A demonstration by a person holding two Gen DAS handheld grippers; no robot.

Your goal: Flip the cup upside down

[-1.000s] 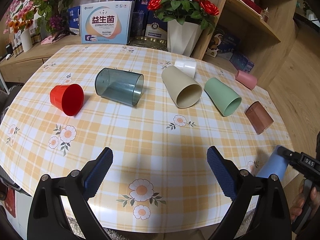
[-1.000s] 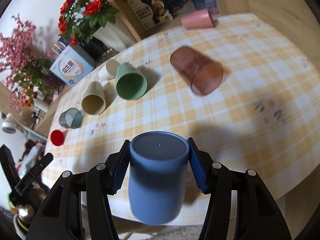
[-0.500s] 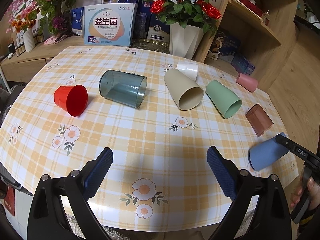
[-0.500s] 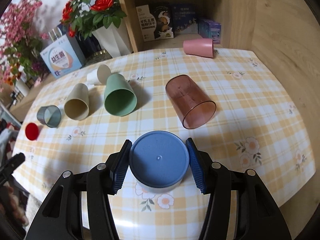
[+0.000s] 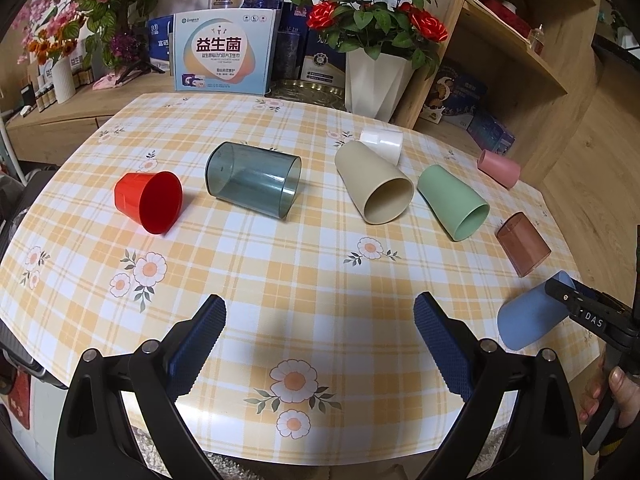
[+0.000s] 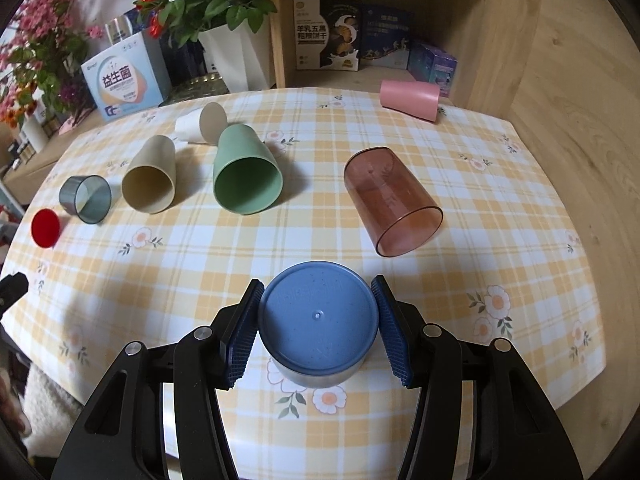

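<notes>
My right gripper (image 6: 318, 334) is shut on a blue cup (image 6: 318, 322). The cup's flat base faces the right wrist camera and its mouth points down toward the checked tablecloth (image 6: 500, 208). In the left wrist view the blue cup (image 5: 528, 316) hangs tilted over the table's right front edge, held by the right gripper's fingers (image 5: 576, 304). I cannot tell whether the rim touches the cloth. My left gripper (image 5: 318, 334) is open and empty above the table's near edge.
Several cups lie on their sides: red (image 5: 150, 202), grey clear (image 5: 252, 178), beige (image 5: 374, 186), white (image 5: 382, 142), green (image 5: 452, 202), brown clear (image 5: 522, 248), pink (image 5: 500, 168). A white vase of roses (image 5: 376, 80), boxes and wooden shelves stand behind the table.
The right gripper has carried the blue cup inward over the table and turned it so the base faces up and the mouth faces down. The left gripper has stayed open and nearly still.
</notes>
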